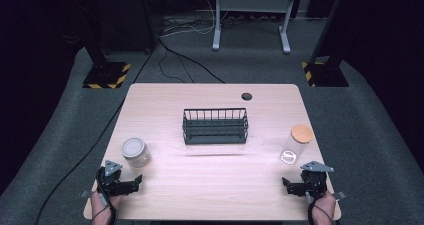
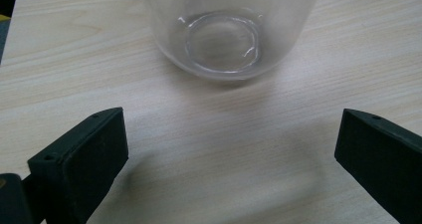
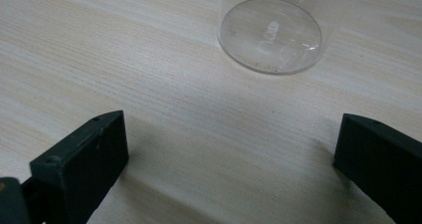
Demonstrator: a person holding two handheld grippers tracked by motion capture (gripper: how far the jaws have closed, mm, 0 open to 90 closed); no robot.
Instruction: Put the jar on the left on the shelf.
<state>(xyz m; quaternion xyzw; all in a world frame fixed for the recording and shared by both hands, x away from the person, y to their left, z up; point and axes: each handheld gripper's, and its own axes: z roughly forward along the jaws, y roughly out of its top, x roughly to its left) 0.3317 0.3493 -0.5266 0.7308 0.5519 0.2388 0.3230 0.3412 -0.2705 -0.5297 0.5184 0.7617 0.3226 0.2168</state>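
Two grippers, two jars, nothing held

Two glass jars stand upright on the wooden surface, one before each of our grippers. On our left, the squat jar with the metal lid sits just ahead of the left gripper, near the front left corner. In the left gripper view its rounded clear base rests on the wood beyond the jaws, apart from them. We keep the jaws spread wide, with bare wood between them and nothing in their grasp.

On our right, the tall jar with the wooden lid stands just ahead of the right gripper. In the right gripper view its round glass bottom lies ahead and a little to the right of the gap, not touching either jaw. These jaws are also wide apart and hold nothing.

Between the jars, farther back at the middle of the surface, stands a dark wire basket, well apart from both grippers. Our hands come in at the near edge.
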